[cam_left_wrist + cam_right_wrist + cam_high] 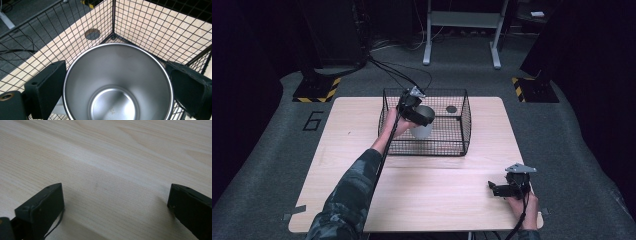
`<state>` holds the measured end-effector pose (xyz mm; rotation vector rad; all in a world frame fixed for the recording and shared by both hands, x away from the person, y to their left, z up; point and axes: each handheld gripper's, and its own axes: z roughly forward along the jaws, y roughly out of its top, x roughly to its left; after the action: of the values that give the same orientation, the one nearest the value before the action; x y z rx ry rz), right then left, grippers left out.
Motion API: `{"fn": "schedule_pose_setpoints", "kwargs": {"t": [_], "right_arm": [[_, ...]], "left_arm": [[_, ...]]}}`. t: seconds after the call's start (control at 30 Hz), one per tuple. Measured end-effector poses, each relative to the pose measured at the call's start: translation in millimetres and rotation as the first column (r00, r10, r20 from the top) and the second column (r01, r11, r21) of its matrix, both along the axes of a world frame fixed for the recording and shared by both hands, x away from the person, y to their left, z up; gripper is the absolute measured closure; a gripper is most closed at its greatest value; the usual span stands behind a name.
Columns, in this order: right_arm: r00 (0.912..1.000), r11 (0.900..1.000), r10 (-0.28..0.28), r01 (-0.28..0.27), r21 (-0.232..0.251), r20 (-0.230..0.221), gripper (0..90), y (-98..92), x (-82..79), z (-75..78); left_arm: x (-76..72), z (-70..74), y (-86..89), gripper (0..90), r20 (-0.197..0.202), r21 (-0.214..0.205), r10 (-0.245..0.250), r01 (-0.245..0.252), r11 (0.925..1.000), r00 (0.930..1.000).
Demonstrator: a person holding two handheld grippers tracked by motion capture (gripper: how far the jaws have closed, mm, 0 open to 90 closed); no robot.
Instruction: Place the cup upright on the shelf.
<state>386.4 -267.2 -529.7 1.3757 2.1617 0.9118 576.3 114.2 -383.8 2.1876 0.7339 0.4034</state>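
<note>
1. Left gripper (416, 111) was seen at the left part of the wire basket (464, 107), reached in over the near wall from the person's left forearm.
2. A stainless steel cup (117, 82) was seen between its jaws in the left gripper view, mouth up, empty, upright or close to it. Both pads sat at the cup's rim; the left pad looked to be touching, while the right one could not be told as touching or just beside. Read as clamped on the cup, not confirmed on the right side.
3. In the high view the cup (422, 127) appeared as a pale body under the gripper, inside the basket, near its left and near walls. Whether its base was resting on the basket floor or was lifted could not be told.
4. A dark round hole (451, 109) in the table (362, 150) was noted beyond the cup, under the basket's far-right part.
5. Right gripper (493, 188) was parked low over bare tabletop at the near right, well apart from the basket. Its jaws were spread wide with nothing between them.
6. Step judged: cup handled in the basket, either being set down or picked up; direction not readable.
7. Next move was judged to call for a straight vertical path, so that the mesh walls are cleared.
</note>
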Motion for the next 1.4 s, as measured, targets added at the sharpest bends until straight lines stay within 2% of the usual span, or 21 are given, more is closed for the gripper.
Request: {"fn": "schedule_pose_setpoints", "kwargs": {"t": [0.6, 1.4], "right_arm": [[1.0, 1.0, 0.0, 0.0, 0.0, 0.0, 0.3, 0.0, 0.0, 0.0], [1.0, 1.0, -0.007, 0.007, 0.004, 0.003, 0.5, 0.6, 0.0, -0.1]], "left_arm": [[9.3, -20.4, -15.5, 6.4, -0.053, 0.047, -0.005, 0.007, 0.9989, 0.9986], [14.1, -31.2, -25.9, 6.3, -0.085, 0.111, -0.02, 0.029, 0.9934, 0.9962]]}}
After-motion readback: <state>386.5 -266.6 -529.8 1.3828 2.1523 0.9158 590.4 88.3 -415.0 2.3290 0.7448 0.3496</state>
